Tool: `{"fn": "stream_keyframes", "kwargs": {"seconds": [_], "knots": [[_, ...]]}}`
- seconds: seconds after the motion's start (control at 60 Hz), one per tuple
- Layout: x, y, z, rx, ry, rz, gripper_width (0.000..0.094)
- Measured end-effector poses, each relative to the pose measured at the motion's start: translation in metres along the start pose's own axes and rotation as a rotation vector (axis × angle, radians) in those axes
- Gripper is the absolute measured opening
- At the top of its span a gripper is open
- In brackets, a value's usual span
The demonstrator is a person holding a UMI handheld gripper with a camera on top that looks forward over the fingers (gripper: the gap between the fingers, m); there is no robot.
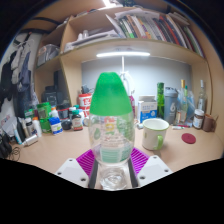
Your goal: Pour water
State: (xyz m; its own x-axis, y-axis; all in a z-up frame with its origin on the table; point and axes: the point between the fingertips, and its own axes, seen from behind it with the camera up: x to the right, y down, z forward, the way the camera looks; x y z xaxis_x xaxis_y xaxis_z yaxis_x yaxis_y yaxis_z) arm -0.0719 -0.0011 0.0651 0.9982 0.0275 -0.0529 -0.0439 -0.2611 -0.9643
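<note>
A clear plastic bottle [111, 128] with a green cap [110, 94] is held upright between the two fingers of the gripper [111, 162], whose purple pads [136, 158] are pressed against its lower sides. The bottle's label is seen around its middle, and its base is hidden low between the fingers. Just beyond the fingers, to the right of the bottle, a pale green cup [155, 133] is set on the wooden desk [185, 152], standing apart from the bottle. A small dark red lid [189, 138] is seen on the desk further right. The back of the desk is lined with assorted bottles and jars [52, 118] on the left and taller glass bottles [185, 102] on the right. Above, a shelf of leaning books [150, 27] is lit by a strip lamp [123, 54] fixed beneath it.
</note>
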Motion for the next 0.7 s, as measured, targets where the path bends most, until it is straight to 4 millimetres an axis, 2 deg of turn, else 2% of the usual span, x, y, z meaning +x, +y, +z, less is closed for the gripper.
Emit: {"fn": "stream_keyframes", "kwargs": {"seconds": [0.183,0.283,0.417,0.483,0.6,0.7], "knots": [[-0.002,-0.002,0.005,0.001,0.022,-0.048,0.0436],[-0.013,0.002,0.011,-0.070,-0.027,-0.003,0.0419],[-0.036,-0.034,0.019,-0.100,-0.145,0.182,0.0419],[-0.038,-0.059,0.025,-0.116,-0.180,0.345,0.0420],[-0.029,-0.102,0.043,-0.144,-0.234,0.778,0.0419],[-0.017,-0.122,0.060,-0.190,-0.273,1.162,0.0416]]}}
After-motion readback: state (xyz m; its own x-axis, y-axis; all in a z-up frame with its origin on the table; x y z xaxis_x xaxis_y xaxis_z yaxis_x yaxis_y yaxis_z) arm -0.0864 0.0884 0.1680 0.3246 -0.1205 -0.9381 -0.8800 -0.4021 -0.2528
